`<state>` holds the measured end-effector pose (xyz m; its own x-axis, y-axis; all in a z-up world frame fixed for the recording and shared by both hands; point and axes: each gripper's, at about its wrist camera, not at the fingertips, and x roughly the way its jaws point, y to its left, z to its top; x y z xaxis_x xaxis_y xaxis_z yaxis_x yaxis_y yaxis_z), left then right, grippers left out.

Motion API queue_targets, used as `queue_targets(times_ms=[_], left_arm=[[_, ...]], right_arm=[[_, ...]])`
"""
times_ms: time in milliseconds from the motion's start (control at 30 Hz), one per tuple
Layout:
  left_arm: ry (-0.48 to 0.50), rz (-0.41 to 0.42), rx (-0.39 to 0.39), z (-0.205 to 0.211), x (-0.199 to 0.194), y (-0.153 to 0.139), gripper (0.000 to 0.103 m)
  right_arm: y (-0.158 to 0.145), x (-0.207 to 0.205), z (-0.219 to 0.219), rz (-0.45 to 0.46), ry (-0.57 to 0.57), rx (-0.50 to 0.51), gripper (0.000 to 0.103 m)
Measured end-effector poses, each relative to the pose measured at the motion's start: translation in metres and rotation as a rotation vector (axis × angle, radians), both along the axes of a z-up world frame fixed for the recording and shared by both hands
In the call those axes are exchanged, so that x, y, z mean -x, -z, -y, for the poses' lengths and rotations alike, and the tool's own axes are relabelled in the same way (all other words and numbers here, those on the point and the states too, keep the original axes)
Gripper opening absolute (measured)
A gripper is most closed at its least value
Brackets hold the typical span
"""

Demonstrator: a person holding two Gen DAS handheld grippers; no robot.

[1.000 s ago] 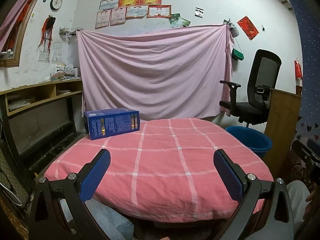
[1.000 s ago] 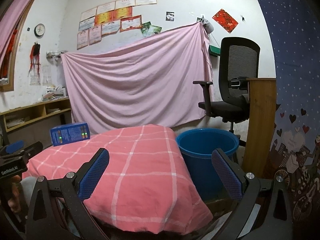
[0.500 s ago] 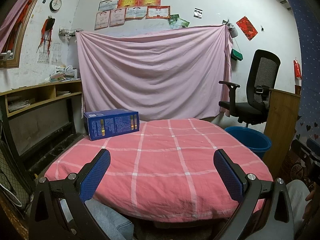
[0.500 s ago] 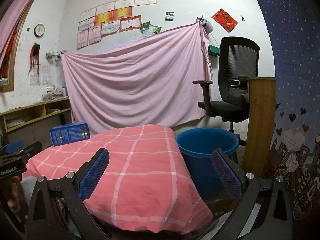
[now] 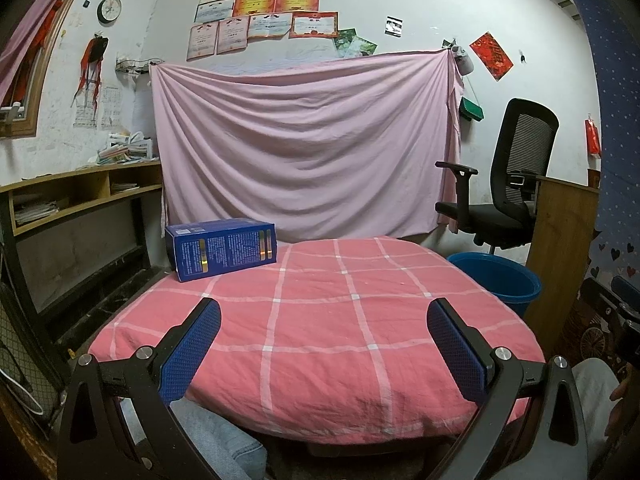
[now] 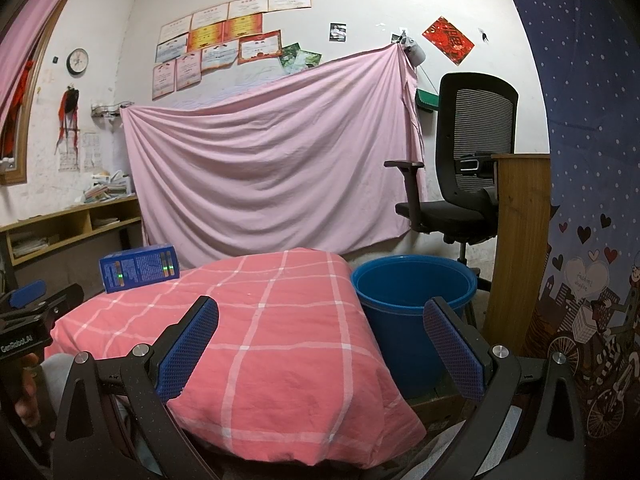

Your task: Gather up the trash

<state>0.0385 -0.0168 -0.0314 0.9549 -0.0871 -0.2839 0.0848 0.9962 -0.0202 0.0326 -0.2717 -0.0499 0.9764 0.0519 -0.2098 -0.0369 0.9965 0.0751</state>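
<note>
Two grippers were presented at inspection, both empty with jaws spread wide, and neither was in contact with anything. Largest in the scene was the table under a pink checked cloth [image 5: 320, 320], filling the centre and lower half of the left wrist view; next, the blue bucket [image 6: 414, 292] stood on the floor just beside the table's right edge, centre right of the right wrist view, its mouth open and unobstructed. One item of apparent trash was found: the blue box [image 5: 222, 248], lying on its long side at the far left corner of the cloth, left of centre in the left wrist view. In my judgement the step in hand was the reach for that box, best done by the left gripper [image 5: 322, 340], which was nearer to it; the jaws should straddle the box across its narrow dimension and close squarely, since a corner grip on light cardboard could crush or slip. The left gripper was held low at the near table edge, level, pointing across the cloth, well apart from the box. The right gripper [image 6: 320, 340] was held likewise, aimed between table and bucket.
</note>
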Motion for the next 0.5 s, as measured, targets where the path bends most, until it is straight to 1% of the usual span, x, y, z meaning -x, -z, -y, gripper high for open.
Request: queue_targets(times_ms=[500], left_arm=[[-0.002,0.000,0.000,0.0021,0.0008,0.0004,0.101]], right_arm=[[0.0017,0.0016,0.0007,-0.004,0.006,-0.007,0.103]])
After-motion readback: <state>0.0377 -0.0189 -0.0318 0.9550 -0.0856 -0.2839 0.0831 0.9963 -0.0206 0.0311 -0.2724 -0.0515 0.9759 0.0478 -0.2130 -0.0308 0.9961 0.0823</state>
